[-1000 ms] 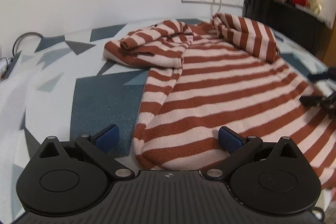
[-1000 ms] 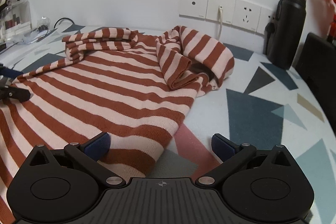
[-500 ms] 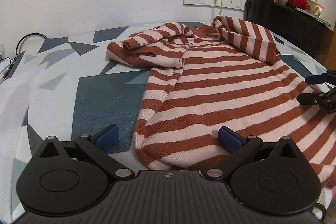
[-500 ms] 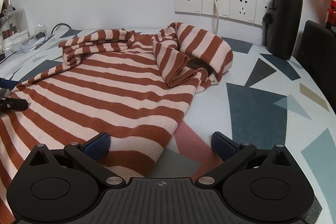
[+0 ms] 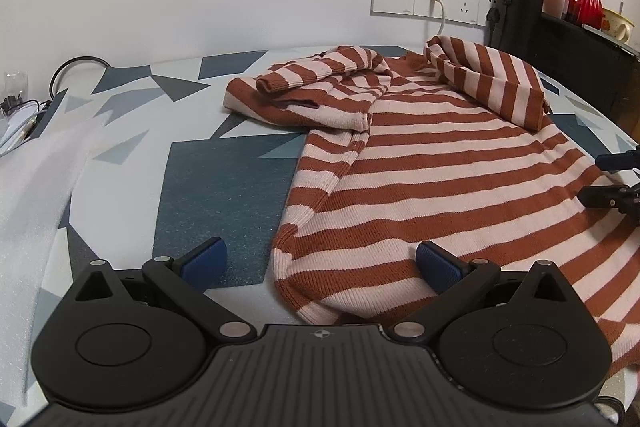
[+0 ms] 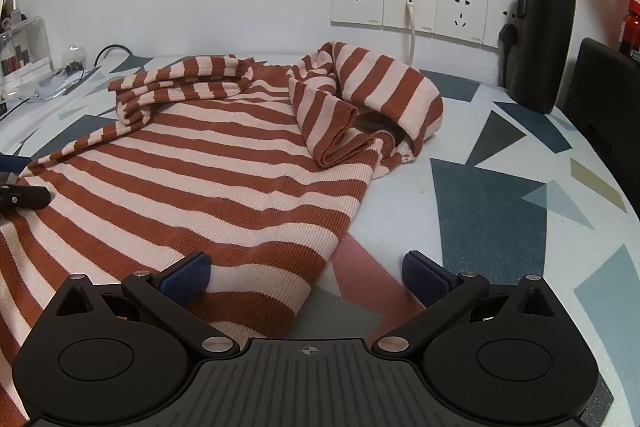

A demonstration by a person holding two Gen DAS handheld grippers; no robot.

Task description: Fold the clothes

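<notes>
Below, striped sweater [image 5: 432,187] hem corners between both tools' spread jaws (left tool [image 5: 320,263], right tool [image 6: 306,273]).

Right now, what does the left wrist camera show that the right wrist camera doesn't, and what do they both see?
Only the left wrist view shows the red vase of orange flowers whole, a cream cup beside it, and the sweater's left bottom corner between the open left hand-held gripper.

Only the right wrist view shows the clear plastic box at far left and the pink triangle on the cover, inside the open right hand-held gripper.

Both show the striped sweater, the wall sockets and the black bottle.
</notes>
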